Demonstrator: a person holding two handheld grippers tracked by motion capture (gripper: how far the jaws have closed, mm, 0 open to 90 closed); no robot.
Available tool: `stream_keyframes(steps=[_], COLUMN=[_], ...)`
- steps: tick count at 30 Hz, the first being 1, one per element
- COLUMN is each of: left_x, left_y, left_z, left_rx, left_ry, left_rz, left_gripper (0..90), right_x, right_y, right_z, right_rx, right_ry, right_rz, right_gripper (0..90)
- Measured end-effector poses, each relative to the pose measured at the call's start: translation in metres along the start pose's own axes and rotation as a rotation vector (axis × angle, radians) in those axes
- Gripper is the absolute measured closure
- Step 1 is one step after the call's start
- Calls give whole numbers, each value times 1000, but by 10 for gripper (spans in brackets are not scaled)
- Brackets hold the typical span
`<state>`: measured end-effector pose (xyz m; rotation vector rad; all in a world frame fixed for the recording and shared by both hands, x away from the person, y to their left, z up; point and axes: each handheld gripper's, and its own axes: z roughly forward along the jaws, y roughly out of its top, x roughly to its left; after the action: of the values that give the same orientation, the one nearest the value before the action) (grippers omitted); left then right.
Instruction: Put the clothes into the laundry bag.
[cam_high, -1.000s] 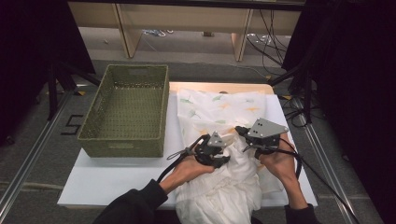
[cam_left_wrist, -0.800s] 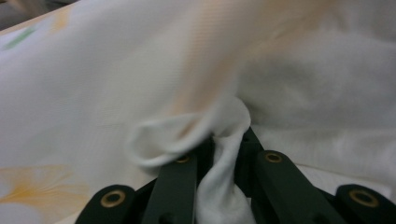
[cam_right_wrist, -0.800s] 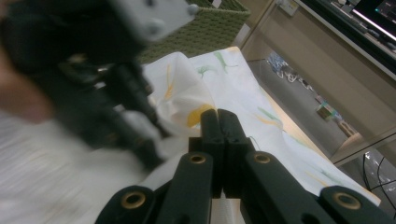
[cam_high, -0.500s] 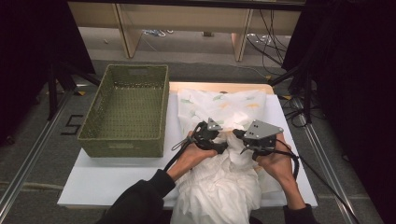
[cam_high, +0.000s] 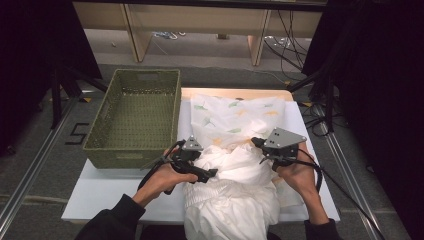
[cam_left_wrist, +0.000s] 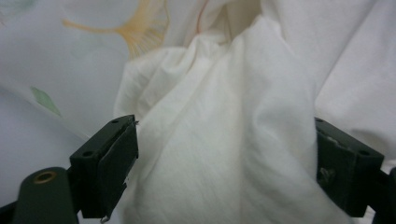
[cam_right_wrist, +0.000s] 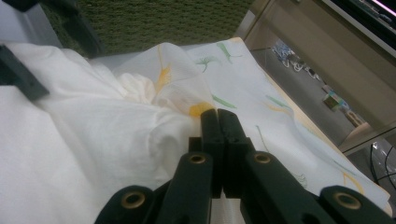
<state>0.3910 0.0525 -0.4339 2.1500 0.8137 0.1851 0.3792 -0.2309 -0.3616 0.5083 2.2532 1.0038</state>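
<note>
A white cloth (cam_high: 235, 117) printed with green and yellow leaves lies on the table, its near part bunched up and hanging over the front edge. My left gripper (cam_high: 207, 166) is at the bunch's left side, pointing right. Its jaws have just been opening and now stand wide apart, and in the left gripper view (cam_left_wrist: 224, 163) a fold of cloth (cam_left_wrist: 219, 140) bulges between them unpinched. My right gripper (cam_high: 256, 142) is at the bunch's right side. In the right gripper view (cam_right_wrist: 218, 116) its jaws are closed together and the cloth (cam_right_wrist: 140, 107) puckers at their tips.
A green woven basket (cam_high: 131, 152) stands empty at the table's left, close to my left hand. The white tabletop (cam_high: 110, 200) shows bare at the front left. Cables trail from both grippers, and shelf legs and floor cables lie beyond the far edge.
My left gripper has moved from over the middle of the bunch to its left side, and its jaws have opened wide. The right gripper has stayed where it was.
</note>
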Motion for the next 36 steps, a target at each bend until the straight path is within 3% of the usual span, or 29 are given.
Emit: stream_keyframes(steps=[1, 3, 4, 5, 6, 8, 10, 12, 15, 17, 19, 21, 23, 24, 25, 26, 28, 31, 33, 36], left_x=[0, 6, 8, 11, 12, 7, -6, -29, -60, -70, -69, -61, -44, -31, -31, -22, -22, -30, -35, -39], left_y=[-1, -4, -6, -7, -8, -6, -1, 9, 26, 38, 45, 54, 61, 62, 62, 62, 61, 58, 56, 51], left_z=[6, 18, 26, 32, 34, 33, 26, 19, 23, 38, 48, 63, 72, 76, 76, 76, 69, 43, 21, -15], left_rx=[5, 38, 50, 62, 63, 12, -28, -66, -88, -109, -109, -127, -99, -113, -113, -108, -89, -80, -88, -116], left_ry=[10, 20, 10, -36, -72, -90, -122, -147, -170, -158, -155, -110, 41, 66, 66, 47, 25, -9, -50, -56], left_rz=[-15, 12, -38, -74, -98, -121, -120, -56, 4, 29, 9, -17, 43, -20, -20, -92, -75, -31, -12, 24], left_gripper=[145, 139, 117, 125, 228, 577, 702, 728, 730, 730, 729, 724, 710, 698, 655, 605, 511, 323, 250, 202], right_x=[-1, 0, 1, 2, 2, 3, 3, 2, 5, 7, 8, 7, 6, 4, 4, 1, 0, 0, 0, 0], right_y=[0, 0, 0, 0, 0, 1, 1, 2, 5, 8, 12, 13, 14, 13, 13, 9, 6, 3, 3, 3], right_z=[0, 1, 2, 2, 3, 3, 3, 2, 2, -1, -6, -10, -14, -15, -15, -14, -11, -5, -5, -6], right_rx=[-3, 2, 2, 4, 3, 6, 5, -1, -15, -29, -39, -43, -46, -47, -47, -38, -31, -17, -16, -18], right_ry=[-1, 2, 5, 9, 7, 7, 4, 5, 13, 16, 18, 15, 8, 4, 4, 5, 10, 13, 16, 13], right_rz=[-2, 0, -7, -11, -14, -8, -8, -4, -9, -11, -19, -21, -15, -15, -15, -1, 4, 4, 11, 11], right_gripper=[900, 900, 900, 900, 900, 900, 900, 900, 900, 900, 900, 900, 900, 900, 900, 900, 900, 900, 900, 900])
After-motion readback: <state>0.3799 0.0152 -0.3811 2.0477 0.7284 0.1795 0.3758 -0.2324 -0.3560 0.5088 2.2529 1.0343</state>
